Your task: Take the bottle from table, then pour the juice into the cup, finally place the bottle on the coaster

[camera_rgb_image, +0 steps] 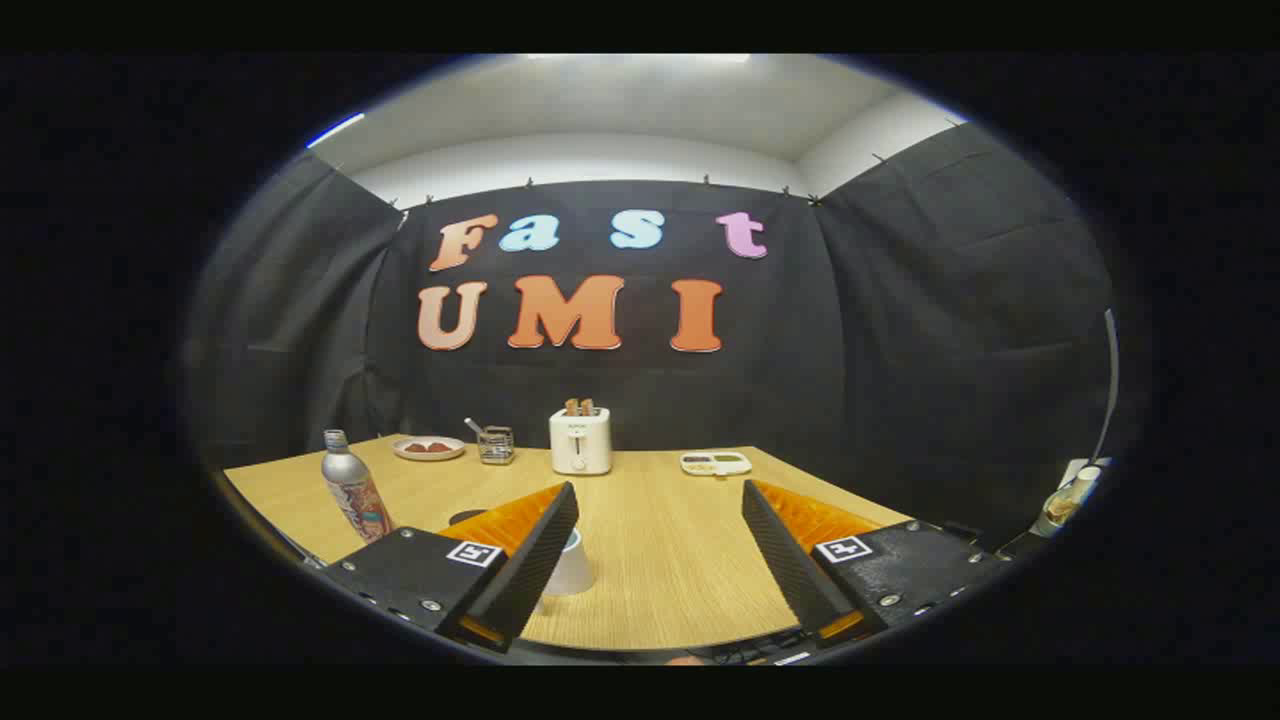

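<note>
Gripper (660,500) agape over bare table (670,570); bottle (352,487) at edge.

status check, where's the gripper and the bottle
Gripper open, holding nothing. Bottle upright on table, beyond left finger. Cup beside left finger, near the path.

1. Gripper (660,560) sat above the near edge of the table (650,560), fingers spread wide, nothing between them.
2. Cup (572,565) stood just beside the left finger, partly hidden behind it.
3. Bottle (355,490) stood upright, left of the fingers.
4. Far edge, left to right: plate (428,448), wire holder (495,445), toaster (580,442), tray (715,463).
</note>
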Motion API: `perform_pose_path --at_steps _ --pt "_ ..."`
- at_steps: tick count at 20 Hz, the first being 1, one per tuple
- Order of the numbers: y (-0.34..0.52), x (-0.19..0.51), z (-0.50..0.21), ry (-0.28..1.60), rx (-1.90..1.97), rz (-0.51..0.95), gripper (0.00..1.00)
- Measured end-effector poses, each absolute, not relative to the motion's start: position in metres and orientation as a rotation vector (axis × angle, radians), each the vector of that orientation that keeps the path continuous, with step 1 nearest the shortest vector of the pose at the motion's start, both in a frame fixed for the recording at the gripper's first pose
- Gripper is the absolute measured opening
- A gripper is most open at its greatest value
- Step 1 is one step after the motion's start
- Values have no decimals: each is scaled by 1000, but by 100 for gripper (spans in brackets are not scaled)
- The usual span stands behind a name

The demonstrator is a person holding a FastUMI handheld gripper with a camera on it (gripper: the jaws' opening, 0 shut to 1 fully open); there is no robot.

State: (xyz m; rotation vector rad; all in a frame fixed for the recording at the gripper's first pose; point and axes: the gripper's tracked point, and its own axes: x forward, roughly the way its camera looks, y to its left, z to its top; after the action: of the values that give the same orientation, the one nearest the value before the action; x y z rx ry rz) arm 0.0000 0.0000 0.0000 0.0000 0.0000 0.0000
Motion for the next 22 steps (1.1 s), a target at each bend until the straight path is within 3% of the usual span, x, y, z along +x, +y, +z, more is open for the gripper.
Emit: perform_pose_path --at_steps 22 --pt "60 4 1 2 3 96 98"
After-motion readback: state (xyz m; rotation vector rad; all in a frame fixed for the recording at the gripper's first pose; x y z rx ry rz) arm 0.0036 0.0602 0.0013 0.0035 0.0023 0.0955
